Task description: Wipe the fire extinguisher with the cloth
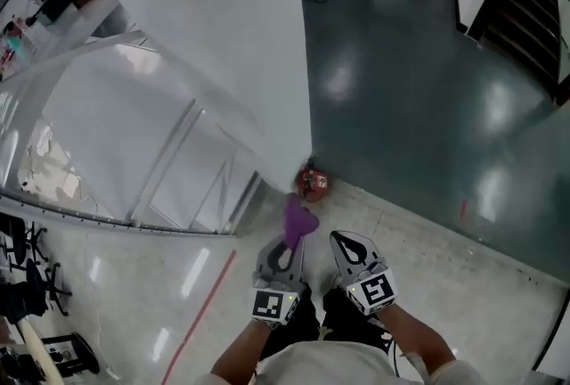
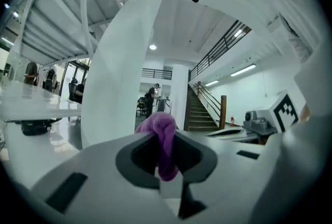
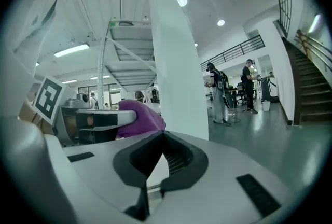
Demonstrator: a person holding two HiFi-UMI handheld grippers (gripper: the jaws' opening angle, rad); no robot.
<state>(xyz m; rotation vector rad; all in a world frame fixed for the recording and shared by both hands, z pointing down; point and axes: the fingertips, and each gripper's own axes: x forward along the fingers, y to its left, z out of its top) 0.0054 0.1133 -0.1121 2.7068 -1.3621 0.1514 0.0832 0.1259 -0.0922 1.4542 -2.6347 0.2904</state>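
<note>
Carrying the cloth [image 1: 298,219], clamped in the fingers of the left gripper [image 1: 289,240]. Keeping the fingers of the right gripper [image 1: 344,240] together on nothing. Apparently not wiping yet: standing above the extinguisher [image 1: 313,182], down on the floor [image 1: 401,241] at the foot of the pillar [image 1: 232,36], well below both grippers and untouched. Next, likely: bringing the cloth down to the extinguisher and pressing it flat against the body, perhaps steadying the top with the right. Hard to read the extinguisher itself: only a small red shape from above, missing from both gripper views.
</note>
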